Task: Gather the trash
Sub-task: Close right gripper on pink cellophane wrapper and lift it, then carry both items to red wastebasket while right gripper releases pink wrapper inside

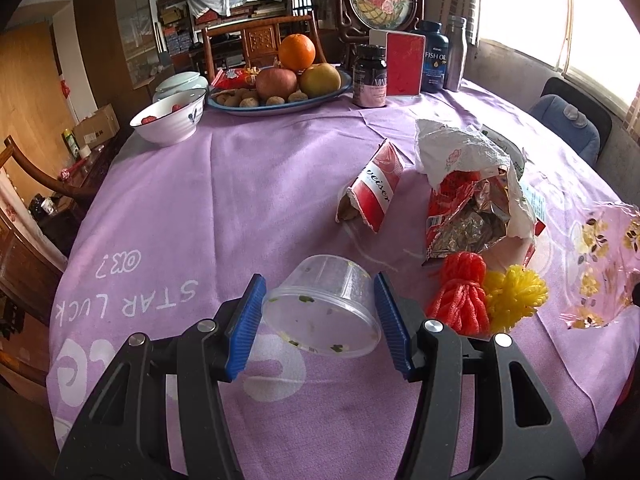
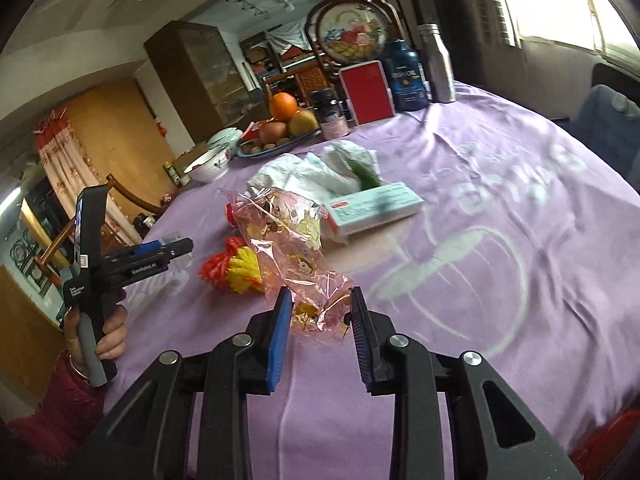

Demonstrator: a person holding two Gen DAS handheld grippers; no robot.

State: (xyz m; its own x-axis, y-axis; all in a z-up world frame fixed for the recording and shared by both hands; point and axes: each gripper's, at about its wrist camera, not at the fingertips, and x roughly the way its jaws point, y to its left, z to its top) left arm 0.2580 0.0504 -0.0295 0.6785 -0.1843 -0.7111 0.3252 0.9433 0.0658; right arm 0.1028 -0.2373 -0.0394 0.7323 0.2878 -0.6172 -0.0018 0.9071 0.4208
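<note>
Two views. Left wrist: my left gripper (image 1: 320,322) clamps the clear plastic cup (image 1: 325,306) — tipped, mouth toward me. Right wrist: my right gripper (image 2: 320,330) pinches the pink floral wrapper (image 2: 298,256), which trails away over the purple tablecloth (image 2: 520,240) — nearer this hand.

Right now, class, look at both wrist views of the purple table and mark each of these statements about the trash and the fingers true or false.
1. The clear plastic tub sits between the left gripper fingers. True.
2. The right gripper has a pink flowered plastic wrapper between its fingers. True.
3. The orange lies alone on the purple tablecloth. False: it tops the other fruit on the blue-rimmed plate.
4. The red and yellow yarn bundles are inside the white bowl. False: they lie on the cloth beside the tub.
5. The foil snack bag is torn open. True.
</note>
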